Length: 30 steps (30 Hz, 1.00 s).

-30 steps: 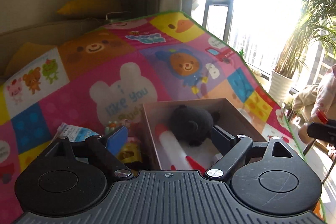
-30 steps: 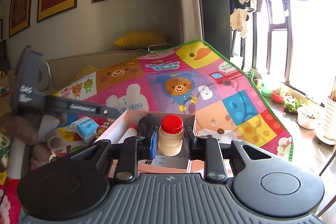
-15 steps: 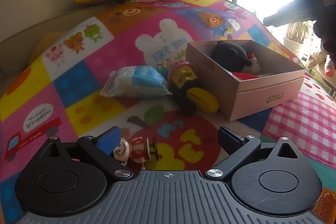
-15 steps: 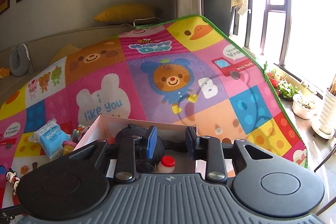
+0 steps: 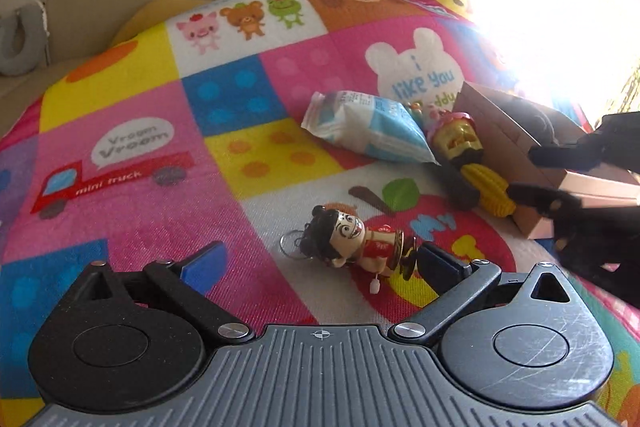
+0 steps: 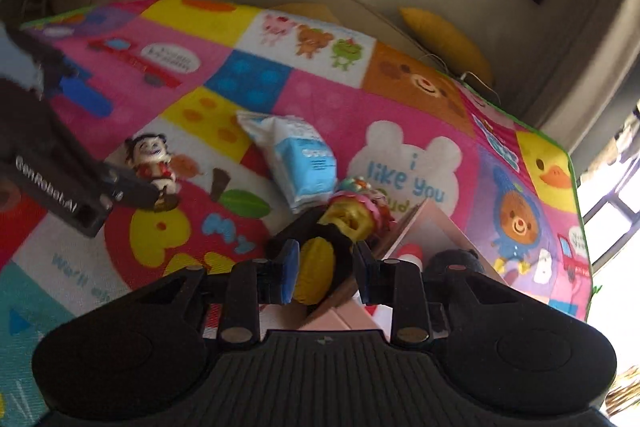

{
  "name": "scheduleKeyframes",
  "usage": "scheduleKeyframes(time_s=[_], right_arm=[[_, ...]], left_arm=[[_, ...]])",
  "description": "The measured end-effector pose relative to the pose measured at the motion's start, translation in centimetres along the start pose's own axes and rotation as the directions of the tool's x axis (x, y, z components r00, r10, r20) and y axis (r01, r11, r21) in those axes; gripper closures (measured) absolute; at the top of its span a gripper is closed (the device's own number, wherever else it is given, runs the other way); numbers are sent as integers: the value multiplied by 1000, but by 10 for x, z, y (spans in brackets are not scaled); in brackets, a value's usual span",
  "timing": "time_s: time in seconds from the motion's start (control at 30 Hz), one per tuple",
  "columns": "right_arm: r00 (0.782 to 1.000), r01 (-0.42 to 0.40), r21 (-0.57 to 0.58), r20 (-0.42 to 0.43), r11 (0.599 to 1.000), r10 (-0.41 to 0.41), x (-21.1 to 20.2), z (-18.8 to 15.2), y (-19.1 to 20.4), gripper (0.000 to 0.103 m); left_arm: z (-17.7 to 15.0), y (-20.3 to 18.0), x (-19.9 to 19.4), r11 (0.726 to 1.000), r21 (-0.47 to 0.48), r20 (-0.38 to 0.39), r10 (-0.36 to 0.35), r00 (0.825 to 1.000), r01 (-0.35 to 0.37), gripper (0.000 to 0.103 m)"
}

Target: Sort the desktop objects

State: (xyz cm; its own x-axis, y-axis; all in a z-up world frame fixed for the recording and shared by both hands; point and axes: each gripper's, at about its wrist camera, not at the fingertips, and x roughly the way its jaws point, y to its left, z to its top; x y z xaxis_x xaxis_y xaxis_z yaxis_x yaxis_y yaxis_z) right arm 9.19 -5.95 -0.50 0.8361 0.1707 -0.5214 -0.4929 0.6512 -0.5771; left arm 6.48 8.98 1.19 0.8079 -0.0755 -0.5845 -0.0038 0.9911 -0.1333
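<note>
Left gripper (image 5: 320, 263) gapes around the doll keychain (image 5: 352, 241) we want boxed; right gripper (image 6: 326, 267), narrowly parted, holds nothing.

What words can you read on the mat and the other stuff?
"Vroom Vroom": bubble above the truck on the play mat.
"mini truck": red truck.
"i like you": white bear.
"My": red apple.
Blue packet: print too small to read.
</note>
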Motion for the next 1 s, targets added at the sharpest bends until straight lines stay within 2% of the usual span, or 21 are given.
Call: scheduleKeyframes(time_s=[0.1,0.17,0.23,0.33,0.47,0.57,0.67,0.8,0.9,1.0], right_arm=[[998,37,-103,-49,994,-42,19,6,24,75],[993,85,-185,-62,979,-98,32,7,34,75],[990,92,-229,-83,969,-114,41,6,39,75],[984,80,-257,-137,963,-118,53,4,41,75],[982,101,-268,-128,958,-140,54,1,44,76],[989,82,-248,-96,965,-109,33,-2,44,76],[997,29,-199,-68,980,-43,-1,-8,40,76],[999,-41,-159,-25,986,37,-52,-31,30,76],[999,-38,-151,-29,988,34,-75,-56,28,76],[999,-9,-92,-53,996,4,-85,-78,19,75]], left_arm=[[-1,10,-1,998,-68,12,-5,1000,6,0],[-2,17,-1,992,-124,16,-1,1000,3,0],[-2,23,-2,987,-160,29,-4,1000,8,0],[-3,23,-3,986,-164,37,8,999,-2,0],[-3,22,-5,987,-161,42,16,999,-9,0],[-3,21,-6,987,-158,42,24,999,-17,0],[-3,18,-7,989,-145,44,39,998,-32,0],[-3,12,-8,992,-114,48,55,997,-50,0],[-3,3,-9,996,-61,49,68,996,-65,0],[-4,-8,-10,996,3,52,85,995,-85,0]])
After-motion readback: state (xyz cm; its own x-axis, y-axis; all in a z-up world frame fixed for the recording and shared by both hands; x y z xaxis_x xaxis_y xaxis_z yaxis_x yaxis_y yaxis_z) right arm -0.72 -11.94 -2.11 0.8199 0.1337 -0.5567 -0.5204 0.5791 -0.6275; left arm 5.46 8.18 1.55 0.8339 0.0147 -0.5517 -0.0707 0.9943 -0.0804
